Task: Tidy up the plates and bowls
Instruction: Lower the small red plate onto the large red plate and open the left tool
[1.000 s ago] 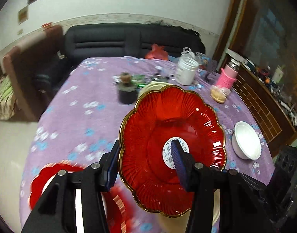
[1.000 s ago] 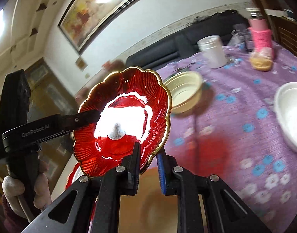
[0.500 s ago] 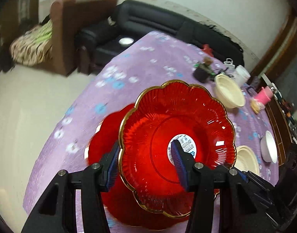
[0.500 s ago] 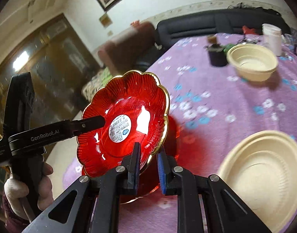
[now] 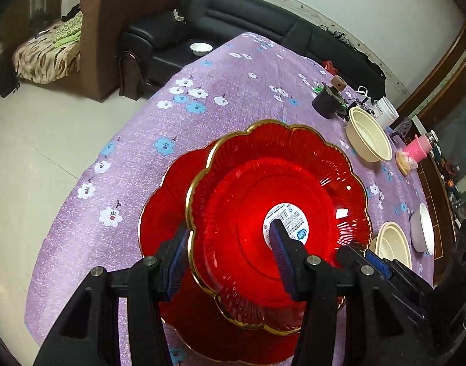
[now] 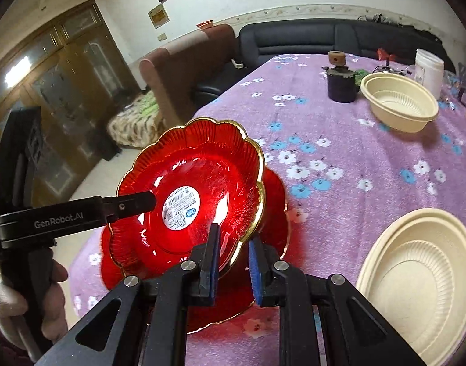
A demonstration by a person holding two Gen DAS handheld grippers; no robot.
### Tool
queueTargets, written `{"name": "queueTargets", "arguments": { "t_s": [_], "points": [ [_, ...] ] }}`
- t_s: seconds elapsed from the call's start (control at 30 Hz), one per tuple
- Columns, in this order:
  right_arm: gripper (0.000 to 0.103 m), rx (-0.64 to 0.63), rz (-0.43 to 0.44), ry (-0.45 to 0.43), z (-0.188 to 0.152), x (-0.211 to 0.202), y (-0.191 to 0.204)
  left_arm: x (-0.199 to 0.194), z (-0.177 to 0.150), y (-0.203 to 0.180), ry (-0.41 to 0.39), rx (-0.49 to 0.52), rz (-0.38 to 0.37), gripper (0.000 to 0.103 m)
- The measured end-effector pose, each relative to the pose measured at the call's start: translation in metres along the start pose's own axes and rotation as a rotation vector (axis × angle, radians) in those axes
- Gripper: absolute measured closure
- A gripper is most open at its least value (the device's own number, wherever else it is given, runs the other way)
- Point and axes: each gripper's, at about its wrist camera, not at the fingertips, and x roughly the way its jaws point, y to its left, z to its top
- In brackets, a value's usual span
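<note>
Left gripper: my left gripper (image 5: 230,256) pinches the near rim of the red scalloped glass plate (image 5: 294,189), one pad under the edge, the other on the labelled centre; its jaws have just been opening a touch, plate between them.
Right gripper: my right gripper (image 6: 233,253) clamps the opposite rim (image 6: 248,238) of that plate, jaws nearly closed on the thin gilt edge.
Plate in hand: tilted, held between both grippers, directly over a second red plate (image 6: 275,201) lying flat on the purple floral tablecloth (image 6: 370,158).
Key relation: the resting plate lies straight below; I judge lowering and levelling is what remains.
Nearer hand: both share the load; neither is nearer.
Beyond: cream ribbed bowls (image 6: 422,277) sit just right; another cream bowl (image 6: 400,103) stands farther back.
</note>
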Motion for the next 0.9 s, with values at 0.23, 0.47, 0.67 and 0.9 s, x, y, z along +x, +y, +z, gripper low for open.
{"name": "queueTargets", "arguments": {
  "t_s": [0.23, 0.47, 0.67, 0.9],
  "points": [
    [0.061, -0.008, -0.004, -0.02, 0.001, -0.002, 0.002, -0.01, 0.004, 0.006, -0.05, -0.031, 0.017, 0.041],
    [0.051, -0.033, -0.028, -0.057, 0.0, -0.006, 0.004, -0.036, 0.0, 0.008, -0.119, -0.059, 0.003, 0.039],
    [0.049, -0.1, -0.033, -0.056, -0.003, -0.004, 0.015, -0.071, -0.01, -0.009, -0.221, -0.034, -0.007, 0.028],
    [0.049, -0.044, -0.004, -0.096, -0.004, -0.031, -0.005, -0.091, -0.025, -0.046, -0.255, 0.049, -0.036, 0.024]
  ]
}}
